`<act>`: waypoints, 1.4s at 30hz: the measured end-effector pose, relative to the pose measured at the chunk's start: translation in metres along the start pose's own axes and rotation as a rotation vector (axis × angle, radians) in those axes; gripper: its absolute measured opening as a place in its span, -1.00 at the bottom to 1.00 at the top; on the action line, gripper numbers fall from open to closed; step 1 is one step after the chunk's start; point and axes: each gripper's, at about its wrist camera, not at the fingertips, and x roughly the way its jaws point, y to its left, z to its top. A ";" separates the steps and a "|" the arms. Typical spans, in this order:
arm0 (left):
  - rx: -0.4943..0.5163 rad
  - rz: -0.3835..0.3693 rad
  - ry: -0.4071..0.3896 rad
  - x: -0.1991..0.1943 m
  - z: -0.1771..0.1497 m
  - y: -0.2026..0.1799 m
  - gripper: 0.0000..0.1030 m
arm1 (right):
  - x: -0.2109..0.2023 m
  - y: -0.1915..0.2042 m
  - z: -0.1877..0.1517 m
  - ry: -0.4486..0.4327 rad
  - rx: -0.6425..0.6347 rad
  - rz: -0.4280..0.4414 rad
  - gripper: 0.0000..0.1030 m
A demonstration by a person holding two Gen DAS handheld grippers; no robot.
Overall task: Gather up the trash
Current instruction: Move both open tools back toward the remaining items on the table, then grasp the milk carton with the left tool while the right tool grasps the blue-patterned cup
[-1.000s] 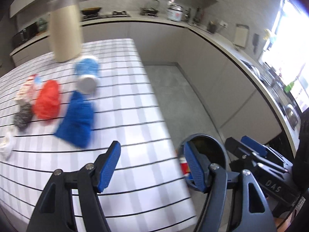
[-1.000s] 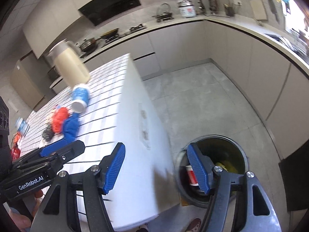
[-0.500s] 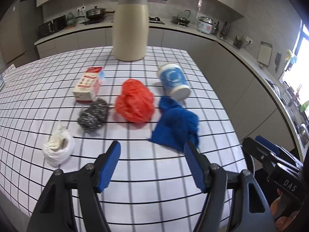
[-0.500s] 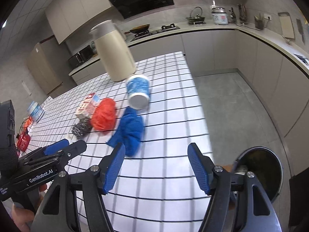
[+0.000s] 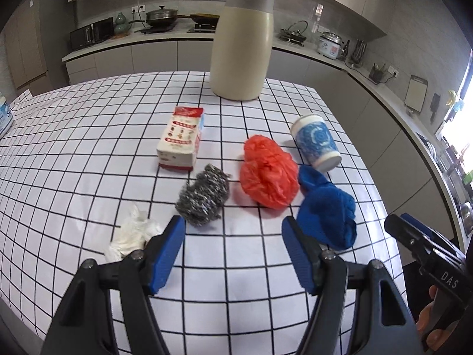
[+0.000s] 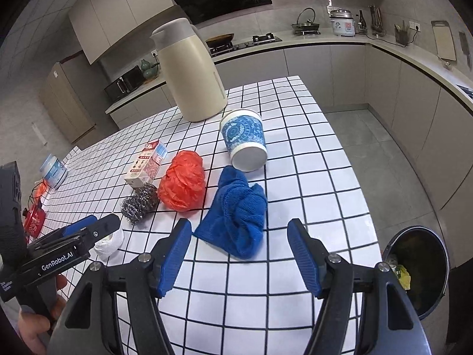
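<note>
Presently both the left gripper (image 5: 233,251) and right gripper (image 6: 239,254) stand apart and empty. Collection is partly done, judging by scraps in the round black floor bin (image 6: 419,269); the crumpled orange plastic bag (image 6: 183,185), white tissue wad (image 5: 130,233) and tipped blue-patterned paper cup (image 6: 244,142) remain on the checked table (image 6: 310,177).

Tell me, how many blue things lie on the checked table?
2: a blue cloth near the table's right edge, and a blue-patterned paper cup on its side just behind it. More may be hidden.
</note>
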 end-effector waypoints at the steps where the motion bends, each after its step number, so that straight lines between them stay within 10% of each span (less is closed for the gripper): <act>1: 0.000 -0.001 -0.003 0.001 0.004 0.003 0.35 | 0.002 0.003 0.003 -0.001 -0.004 -0.002 0.34; 42: 0.022 0.076 0.056 0.121 0.097 0.044 0.35 | 0.151 0.011 0.100 0.058 -0.052 -0.105 0.45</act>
